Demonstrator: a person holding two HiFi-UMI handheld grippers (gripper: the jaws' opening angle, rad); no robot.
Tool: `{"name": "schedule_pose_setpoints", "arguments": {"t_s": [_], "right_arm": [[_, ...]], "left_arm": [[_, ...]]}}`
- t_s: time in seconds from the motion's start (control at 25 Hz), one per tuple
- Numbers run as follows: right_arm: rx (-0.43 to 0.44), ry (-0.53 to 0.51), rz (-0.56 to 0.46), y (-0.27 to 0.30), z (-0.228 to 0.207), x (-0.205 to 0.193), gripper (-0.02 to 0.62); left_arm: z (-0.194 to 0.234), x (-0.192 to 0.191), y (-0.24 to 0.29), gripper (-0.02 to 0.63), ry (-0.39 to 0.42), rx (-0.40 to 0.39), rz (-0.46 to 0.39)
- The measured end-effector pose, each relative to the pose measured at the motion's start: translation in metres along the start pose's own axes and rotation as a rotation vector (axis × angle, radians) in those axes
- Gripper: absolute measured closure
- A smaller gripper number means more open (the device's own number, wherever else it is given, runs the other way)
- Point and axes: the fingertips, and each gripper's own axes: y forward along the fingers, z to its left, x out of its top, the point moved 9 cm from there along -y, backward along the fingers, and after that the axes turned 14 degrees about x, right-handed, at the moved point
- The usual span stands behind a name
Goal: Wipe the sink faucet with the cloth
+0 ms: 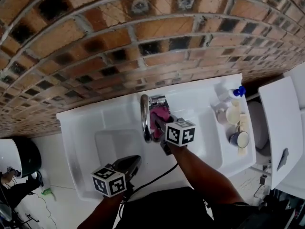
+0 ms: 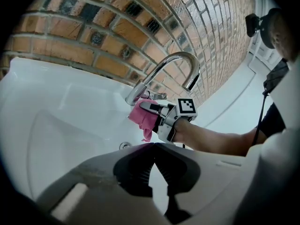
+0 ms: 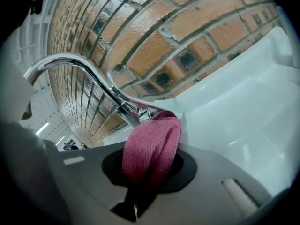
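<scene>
A chrome gooseneck faucet (image 1: pixel 145 119) rises at the back of the white sink (image 1: pixel 86 128). My right gripper (image 1: pixel 159 120) is shut on a pink cloth (image 1: pixel 160 113), which is pressed against the faucet's base. In the right gripper view the cloth (image 3: pixel 153 144) bulges out between the jaws of the right gripper (image 3: pixel 151 159), just below the faucet stem (image 3: pixel 123 107). My left gripper (image 1: pixel 137 160) hovers over the basin's front, shut and holding nothing. The left gripper view shows the faucet (image 2: pixel 165 64), the cloth (image 2: pixel 142 117) and the right gripper (image 2: pixel 151 108) ahead of the left gripper (image 2: pixel 153 144).
A brick wall (image 1: pixel 143 32) stands right behind the sink. On the sink's right ledge are a blue-capped bottle (image 1: pixel 237 92) and small cups (image 1: pixel 239 138). A white fixture (image 1: pixel 279 123) is further right. The drain (image 2: pixel 124 146) lies in the basin.
</scene>
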Motion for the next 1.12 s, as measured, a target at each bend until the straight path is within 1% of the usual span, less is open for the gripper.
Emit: {"name": "schedule_pose_setpoints", "arguments": {"t_s": [0.16, 0.32, 0.48, 0.72, 0.96, 1.12], "right_arm": [[0.007, 0.021, -0.025, 0.006, 0.002, 0.007, 0.528], [-0.017, 0.042, -0.020, 0.009, 0.009, 0.011, 0.528], [-0.027, 0.001, 0.001, 0.006, 0.015, 0.013, 0.528], [0.018, -0.110, -0.014, 0.003, 0.037, 0.027, 0.528], [0.024, -0.100, -0.011, 0.002, 0.037, 0.028, 0.526], [0.047, -0.081, 0.025, 0.003, 0.034, 0.016, 0.526]], "left_arm": [[0.006, 0.000, 0.002, 0.602, -0.013, 0.000, 0.003], [0.007, 0.001, 0.004, 0.601, -0.020, -0.009, -0.004], [0.006, 0.001, 0.003, 0.601, -0.023, -0.018, -0.009], [0.007, -0.004, 0.000, 0.602, -0.026, -0.016, -0.010], [0.003, -0.006, -0.005, 0.601, -0.022, -0.018, -0.021], [0.004, -0.008, -0.008, 0.601, -0.023, -0.013, -0.025]]}}
